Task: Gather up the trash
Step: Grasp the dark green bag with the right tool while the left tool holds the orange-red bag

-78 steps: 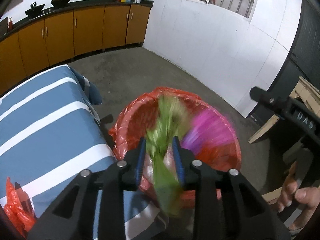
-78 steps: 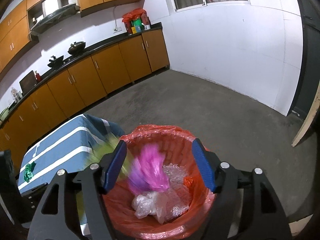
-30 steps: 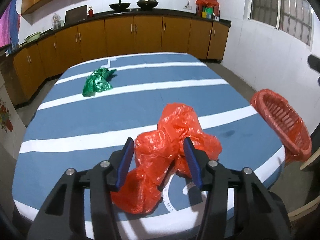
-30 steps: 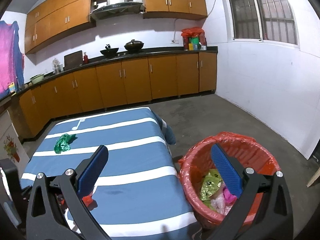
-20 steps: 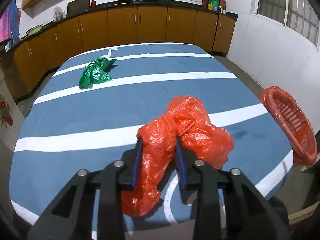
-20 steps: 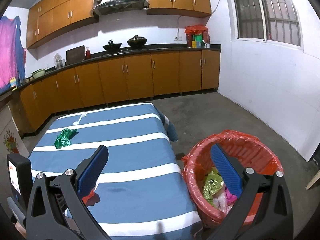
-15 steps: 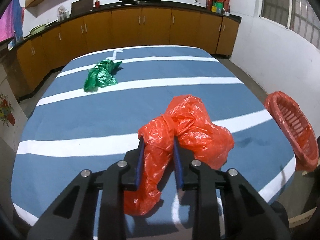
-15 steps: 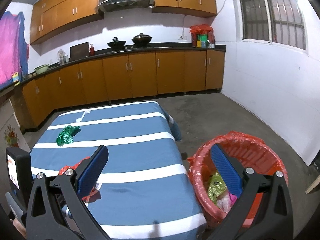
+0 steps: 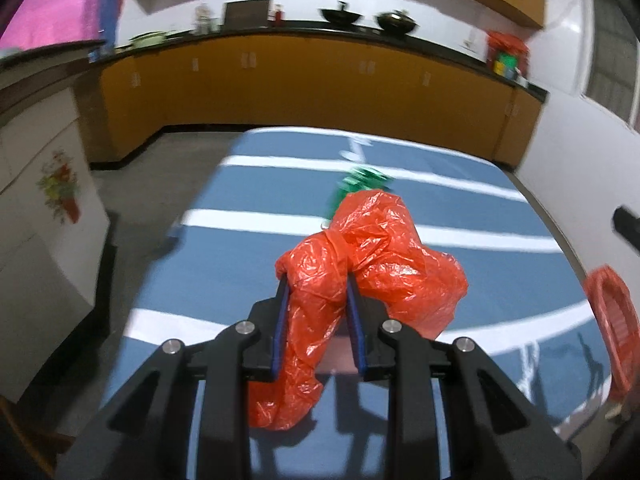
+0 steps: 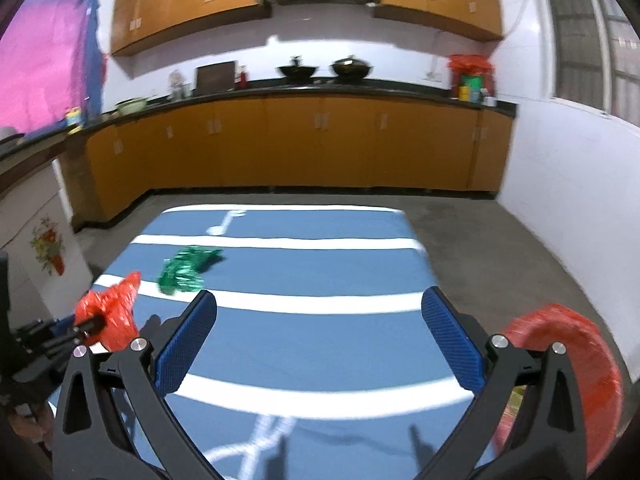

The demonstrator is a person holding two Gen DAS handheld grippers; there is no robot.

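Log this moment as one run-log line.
left gripper: shut on crumpled orange plastic bag | right gripper: open | crumpled green plastic bag: on striped table

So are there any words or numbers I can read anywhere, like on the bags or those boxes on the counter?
None can be read.
Orange plastic bag in the left tongs: plain, no print.
Green bag: too blurred to tell.
Colourful boxes on the counter: too small and blurred.
Flower picture on the white cabinet: a drawing, no words.

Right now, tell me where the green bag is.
The green bag lies on the blue striped table, far left in the right wrist view, beyond the orange bag clamped in the left gripper.
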